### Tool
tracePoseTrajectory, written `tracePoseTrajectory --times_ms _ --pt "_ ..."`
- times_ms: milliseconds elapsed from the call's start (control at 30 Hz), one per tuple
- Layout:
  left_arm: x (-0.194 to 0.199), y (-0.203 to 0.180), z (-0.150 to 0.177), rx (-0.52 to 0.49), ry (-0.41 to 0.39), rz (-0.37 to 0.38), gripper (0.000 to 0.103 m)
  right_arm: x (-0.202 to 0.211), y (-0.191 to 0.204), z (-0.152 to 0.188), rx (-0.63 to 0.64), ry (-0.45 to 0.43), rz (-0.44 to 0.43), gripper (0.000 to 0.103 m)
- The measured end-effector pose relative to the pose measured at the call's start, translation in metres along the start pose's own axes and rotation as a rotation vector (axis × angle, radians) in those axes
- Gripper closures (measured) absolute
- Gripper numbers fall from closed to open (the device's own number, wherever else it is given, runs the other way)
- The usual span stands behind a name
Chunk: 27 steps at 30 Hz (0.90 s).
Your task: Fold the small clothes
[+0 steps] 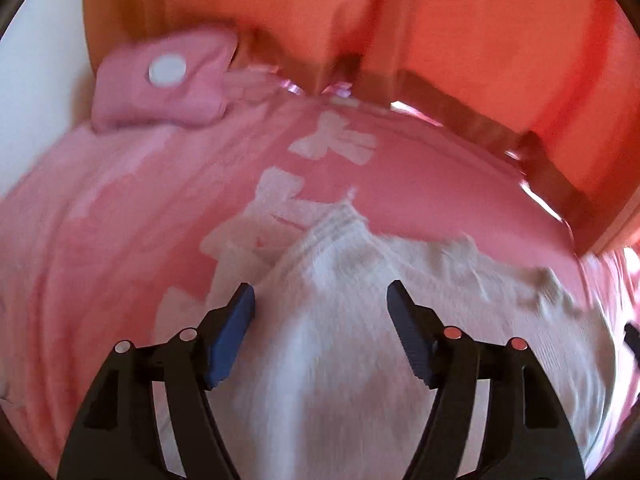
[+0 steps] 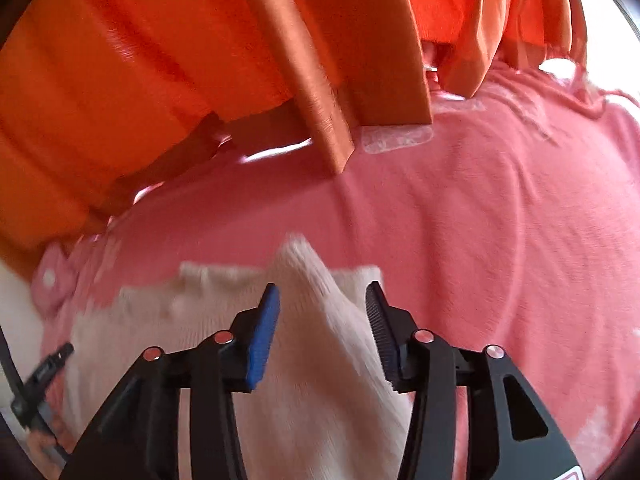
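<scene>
- Left gripper (image 1: 320, 300): jaws parted, nothing clamped; blue pads stand clear on either side of the white garment (image 1: 340, 320), which lies below and between them.
- Right gripper (image 2: 322, 304): jaws likewise parted, pads off the cloth; a raised ribbed peak of the garment stands between them, unheld.
- Garment: white knit, spread across the pink blanket (image 1: 120, 220) with its pale bow pattern; ribbed edge points away from both grippers.
- Likely step: release after a fold, or a fresh approach to the near edge; blurred frames leave this open.
- For a clean fold: pinch one layer only, at matching points on the two sides, clear of the blanket beneath.
- Lift both sides level, carry the edge over evenly, set down flat before opening.
- Risk: soft knit bunches readily; blanket may be caught with it.
- Beyond: pink pillow (image 1: 160, 80) at far left, orange curtain (image 2: 120, 60) behind, well apart from the work.
</scene>
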<state>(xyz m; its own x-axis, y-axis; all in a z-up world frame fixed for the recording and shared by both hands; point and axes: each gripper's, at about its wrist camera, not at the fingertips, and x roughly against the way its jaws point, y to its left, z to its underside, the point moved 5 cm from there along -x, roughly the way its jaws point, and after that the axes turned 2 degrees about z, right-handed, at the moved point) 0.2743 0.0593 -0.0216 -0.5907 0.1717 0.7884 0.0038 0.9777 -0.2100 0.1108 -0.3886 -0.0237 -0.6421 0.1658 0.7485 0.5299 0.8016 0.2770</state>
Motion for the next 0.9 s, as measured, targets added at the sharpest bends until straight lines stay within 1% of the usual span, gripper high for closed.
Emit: tracePoseTrajectory --times_ms 33,100,133,167,200,233,267,300,333,367,400,433,467,500,533,567,633,667,700,733,767,800,833,867,900 --pt "-0.010 0.003 -0.001 0.029 0.021 0.012 0.037 -0.013 0.004 0.006 -0.006 0.014 0.000 0.049" --pt "-0.024 0.009 -0.001 0.063 0.038 0.025 0.037 -0.042 0.006 0.016 -0.005 0.078 0.005 0.048" --pt "-0.025 0.009 -0.002 0.055 0.034 0.022 0.042 -0.046 0.008 0.022 0.005 0.090 0.017 0.052" --pt "-0.024 0.007 -0.003 0.042 0.030 0.020 0.048 -0.047 0.013 0.023 0.034 0.075 0.032 0.070" --pt "-0.022 0.004 -0.007 0.018 0.020 0.034 0.068 -0.043 0.021 0.020 0.060 0.052 0.025 0.088" --pt "-0.021 0.002 -0.010 0.007 0.013 0.052 0.085 -0.036 0.027 0.015 0.069 0.030 0.009 0.094" --pt "-0.018 0.001 -0.015 0.011 0.002 0.074 0.089 -0.021 0.033 0.005 0.063 -0.034 -0.025 0.094" --pt "-0.016 0.002 -0.020 0.015 -0.014 0.079 0.090 -0.010 0.036 -0.001 0.062 -0.076 -0.049 0.094" --pt "-0.014 0.002 -0.023 0.011 -0.029 0.076 0.091 -0.002 0.038 -0.005 0.064 -0.112 -0.056 0.095" --pt "-0.013 0.002 -0.026 0.000 -0.038 0.063 0.091 -0.001 0.035 -0.009 0.062 -0.135 -0.033 0.095" --pt "-0.018 0.004 -0.028 -0.009 -0.040 0.043 0.091 -0.011 0.032 -0.009 0.060 -0.121 -0.005 0.095" --pt "-0.025 0.006 -0.027 -0.008 -0.026 0.033 0.091 -0.027 0.025 -0.007 0.054 -0.080 0.024 0.095" --pt "-0.034 0.010 -0.024 -0.001 -0.007 0.021 0.091 -0.056 0.012 0.004 0.027 0.020 0.070 0.095" --pt "-0.044 0.016 -0.021 0.016 0.020 0.013 0.091 -0.066 0.007 0.009 0.010 0.058 0.067 0.095" --pt "-0.045 0.019 -0.020 0.031 0.023 0.020 0.091 -0.065 0.005 0.009 -0.005 0.043 0.054 0.095" --pt "-0.041 0.019 -0.022 0.034 0.018 0.024 0.090 -0.057 0.007 0.005 0.001 0.035 0.062 0.094" --pt "-0.026 0.012 -0.027 0.023 -0.006 0.020 0.090 -0.031 0.018 0.000 0.006 -0.046 0.059 0.090" --pt "-0.018 0.009 -0.029 0.024 -0.015 0.024 0.089 -0.019 0.026 0.000 0.009 -0.079 0.046 0.086" --pt "-0.005 0.001 -0.032 0.019 -0.039 0.040 0.087 -0.009 0.036 0.001 0.020 -0.113 0.021 0.086" --pt "0.010 -0.011 -0.034 0.002 -0.070 0.062 0.086 0.003 0.055 0.006 0.056 -0.142 -0.014 0.086" --pt "0.018 -0.018 -0.034 -0.008 -0.088 0.070 0.086 0.010 0.075 0.014 0.115 -0.148 -0.040 0.086" --pt "0.030 -0.032 -0.032 -0.035 -0.114 0.086 0.081 0.011 0.100 0.026 0.175 -0.122 -0.086 0.086" --pt "0.036 -0.047 -0.028 -0.073 -0.120 0.108 0.076 0.009 0.117 0.036 0.224 -0.095 -0.114 0.084" --pt "0.037 -0.061 -0.023 -0.118 -0.113 0.122 0.074 0.005 0.135 0.049 0.278 -0.058 -0.148 0.084" --pt "0.035 -0.075 -0.014 -0.172 -0.100 0.114 0.070 -0.003 0.154 0.065 0.342 -0.019 -0.182 0.084"
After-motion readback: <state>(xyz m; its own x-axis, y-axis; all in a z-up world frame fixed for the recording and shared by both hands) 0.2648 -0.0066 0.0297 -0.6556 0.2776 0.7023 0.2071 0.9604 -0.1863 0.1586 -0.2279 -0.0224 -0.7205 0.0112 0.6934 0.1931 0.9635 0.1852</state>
